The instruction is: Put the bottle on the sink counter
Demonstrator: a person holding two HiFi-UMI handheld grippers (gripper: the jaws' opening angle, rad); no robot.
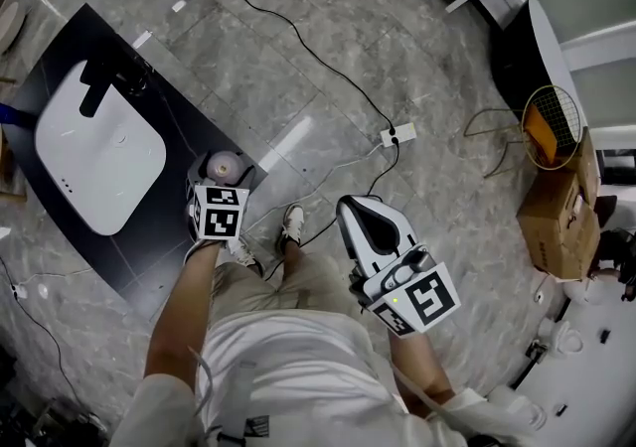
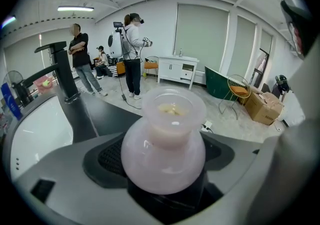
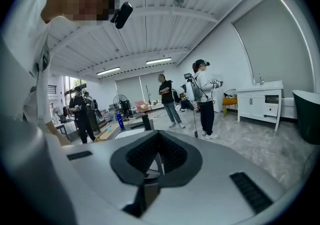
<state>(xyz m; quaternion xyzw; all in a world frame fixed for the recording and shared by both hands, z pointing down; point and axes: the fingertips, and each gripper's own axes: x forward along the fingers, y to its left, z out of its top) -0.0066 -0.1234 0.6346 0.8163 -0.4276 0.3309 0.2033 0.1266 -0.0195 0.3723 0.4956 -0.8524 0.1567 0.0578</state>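
A pale pink, round-bellied bottle [image 1: 226, 168] [image 2: 164, 145] with a wide open neck sits upright between the jaws of my left gripper [image 1: 223, 178], which is shut on its belly. It is over the near right corner of the black sink counter [image 1: 184, 132] [image 2: 107, 111]; whether its base touches the top is hidden. The white basin [image 1: 99, 157] and black faucet [image 1: 99, 87] [image 2: 62, 69] lie to the left. My right gripper [image 1: 370, 222] [image 3: 152, 154] hangs shut and empty over the floor, well to the right of the counter.
A black cable runs across the grey floor to a power strip [image 1: 398, 135]. A cardboard box [image 1: 561, 222] and a wire-frame chair [image 1: 552, 127] stand at the right. Several people [image 2: 132, 54] and a white cabinet [image 2: 176, 69] are beyond the counter.
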